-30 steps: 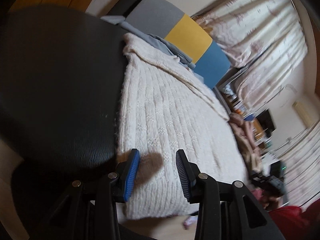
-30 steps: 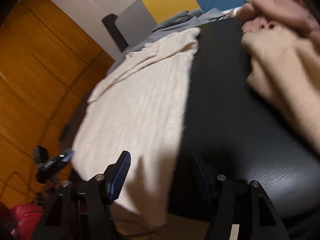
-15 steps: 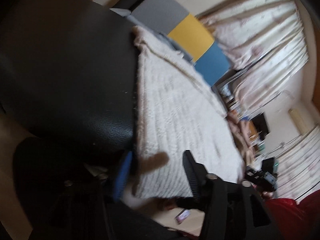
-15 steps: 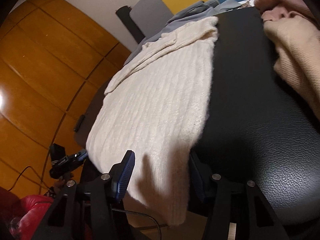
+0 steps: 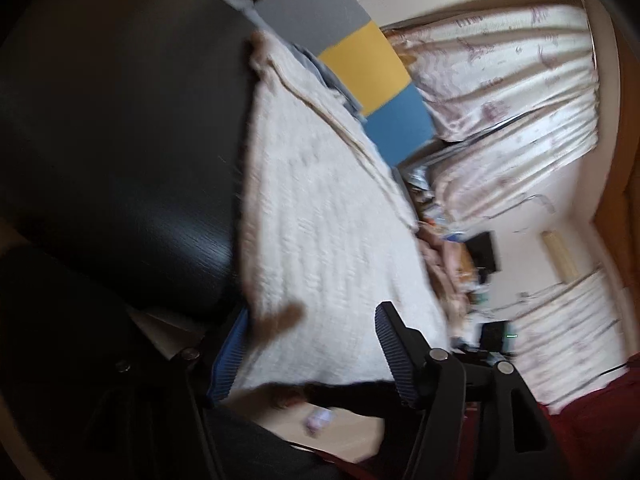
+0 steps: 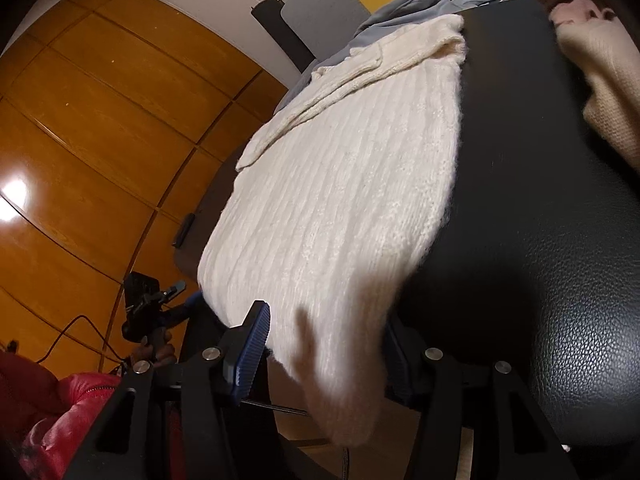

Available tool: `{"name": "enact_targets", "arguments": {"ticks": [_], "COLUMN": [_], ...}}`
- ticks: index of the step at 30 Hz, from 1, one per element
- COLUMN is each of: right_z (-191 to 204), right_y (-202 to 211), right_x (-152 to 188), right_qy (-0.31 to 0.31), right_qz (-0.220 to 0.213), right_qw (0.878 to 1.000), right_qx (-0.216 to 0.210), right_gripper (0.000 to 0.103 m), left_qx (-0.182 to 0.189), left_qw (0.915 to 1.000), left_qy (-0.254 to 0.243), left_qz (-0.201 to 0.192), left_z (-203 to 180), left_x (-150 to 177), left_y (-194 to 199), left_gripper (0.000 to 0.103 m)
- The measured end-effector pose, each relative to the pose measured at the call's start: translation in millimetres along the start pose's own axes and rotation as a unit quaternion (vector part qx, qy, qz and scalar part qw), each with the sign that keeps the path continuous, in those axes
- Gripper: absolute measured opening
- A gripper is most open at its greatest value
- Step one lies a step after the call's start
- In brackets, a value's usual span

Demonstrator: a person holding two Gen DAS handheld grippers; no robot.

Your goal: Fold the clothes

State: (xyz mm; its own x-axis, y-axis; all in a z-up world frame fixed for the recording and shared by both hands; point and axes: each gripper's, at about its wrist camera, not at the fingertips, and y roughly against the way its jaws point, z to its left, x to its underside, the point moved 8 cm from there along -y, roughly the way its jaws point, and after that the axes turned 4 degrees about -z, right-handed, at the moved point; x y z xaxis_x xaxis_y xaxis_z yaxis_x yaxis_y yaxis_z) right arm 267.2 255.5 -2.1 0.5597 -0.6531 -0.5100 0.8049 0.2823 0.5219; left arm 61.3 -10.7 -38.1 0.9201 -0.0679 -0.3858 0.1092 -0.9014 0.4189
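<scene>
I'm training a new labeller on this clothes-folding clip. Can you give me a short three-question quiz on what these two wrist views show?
1. True or false: the cream knitted sweater lies on a black table.
2. Which part of the sweater hangs over the table edge between the right tool fingers? A) hem corner B) collar C) a button
3. Fill in: the garment at the table's far right is ____.

Key: 1 true; 2 A; 3 beige.

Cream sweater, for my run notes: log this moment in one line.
cream sweater: flat on black table | left gripper: open, just widened, astride hem | right gripper: open, astride hanging hem
</scene>
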Motion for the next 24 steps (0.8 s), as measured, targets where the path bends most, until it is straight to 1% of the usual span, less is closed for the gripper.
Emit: {"name": "enact_targets", "arguments": {"ticks": [1,5,6,7,8,9,10,11,12,13,15,17,19,21,24], "right_z": [-0.1,0.1,0.5,0.9,1.0,-0.3,-1.7,-3.8,-5.9,-7.4,-5.0,-0.4,5.2,11.0,16.8], "right_y": [-0.3,-5.6,-6.6,-7.6,-8.5,-8.9,-9.4,-10.5,-11.0,-11.4,-11.4,-10.6,-7.7,-1.9,7.4], "right_x": [0.1,-1.0,-1.7,-2.3,-3.0,-3.4,-3.9,-4.7,-5.6,-5.8,-6.7,-7.5,-10.4,-14.6,-15.3], "right_qy": [-0.004,-0.008,-0.007,-0.006,-0.005,-0.002,0.001,0.004,0.008,0.011,0.022,0.046,0.076,0.094,0.119], "right_qz": [-0.001,0.0,0.003,0.005,0.008,0.011,0.014,0.017,0.019,0.021,0.021,0.025,0.026,0.024,0.036], "right_qw": [1.0,1.0,1.0,1.0,1.0,1.0,1.0,0.999,0.999,0.998,0.998,0.995,0.992,0.99,0.984], "right_qx": [-0.004,-0.012,-0.009,-0.005,0.0,0.01,0.021,0.034,0.046,0.053,0.063,0.079,0.098,0.105,0.124], "right_gripper": [0.056,0.056,0.056,0.055,0.051,0.042,0.035,0.023,0.015,0.015,0.015,0.015,0.014,0.014,0.014], "left_qx": [0.007,0.009,0.008,-0.006,-0.027,-0.053,-0.075,-0.094,-0.098,-0.101,-0.103,-0.108,-0.097,-0.084,-0.063], "left_qw": [0.9999,0.9999,0.9999,0.9999,0.9995,0.9985,0.9969,0.9951,0.9946,0.9942,0.9933,0.9916,0.9921,0.9924,0.9927], "left_qy": [0.008,0.011,0.011,0.005,-0.002,-0.01,-0.02,-0.028,-0.031,-0.034,-0.05,-0.07,-0.079,-0.089,-0.102], "left_qz": [0.006,0.005,0.007,0.011,0.013,0.015,0.016,0.017,0.017,0.017,0.015,0.01,0.006,0.002,0.003], "left_z": [-0.2,1.0,1.0,1.5,2.6,4.7,6.4,7.5,6.4,4.7,-4.7,-15.3,-25.1,-33.5,-53.5], "left_x": [1.0,1.2,1.8,2.7,2.4,1.4,1.5,1.4,1.6,1.7,0.1,-2.6,-4.0,-5.5,-2.1], "left_y": [-3.7,-8.6,-8.3,-8.9,-10.7,-12.4,-13.0,-13.4,-13.1,-12.9,-12.2,-10.7,-4.8,4.8,18.4], "left_gripper": [0.062,0.062,0.059,0.055,0.038,0.02,0.014,0.012,0.01,0.007,0.006,0.006,0.006,0.006,0.006]}}
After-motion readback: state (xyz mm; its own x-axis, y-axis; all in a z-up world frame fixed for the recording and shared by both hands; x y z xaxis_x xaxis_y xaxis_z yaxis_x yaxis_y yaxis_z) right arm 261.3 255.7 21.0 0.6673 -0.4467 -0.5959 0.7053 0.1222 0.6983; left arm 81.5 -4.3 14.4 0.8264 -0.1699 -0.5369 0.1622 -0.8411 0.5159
